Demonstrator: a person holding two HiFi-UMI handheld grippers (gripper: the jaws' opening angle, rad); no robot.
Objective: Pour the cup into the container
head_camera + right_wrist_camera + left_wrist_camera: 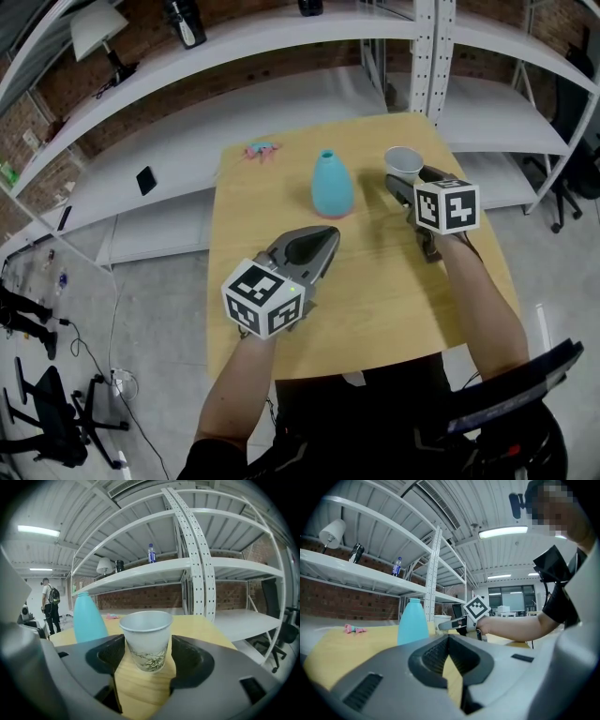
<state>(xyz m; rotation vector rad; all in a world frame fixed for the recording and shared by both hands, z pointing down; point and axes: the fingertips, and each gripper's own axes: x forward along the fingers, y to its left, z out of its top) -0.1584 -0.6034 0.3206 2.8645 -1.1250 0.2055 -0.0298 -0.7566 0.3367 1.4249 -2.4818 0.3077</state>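
Observation:
A white paper cup (403, 161) with a leaf print stands upright at the far right of the wooden table (375, 300). My right gripper (400, 180) reaches up to it from the near side. In the right gripper view the cup (146, 639) sits between the open jaws of that gripper (146, 645), with a small gap at each side. A light blue narrow-necked container (332, 185) stands upright left of the cup, also seen as the container (412, 621) and the container (88, 618). My left gripper (328, 236) hovers near the container, shut and holding nothing; its tips (449, 638) meet.
A small pink object (262, 150) lies at the table's far left corner. White shelving (281, 37) runs behind the table, and a black flat object (145, 180) lies on its low shelf. An office chair (56, 422) stands on the floor to the left.

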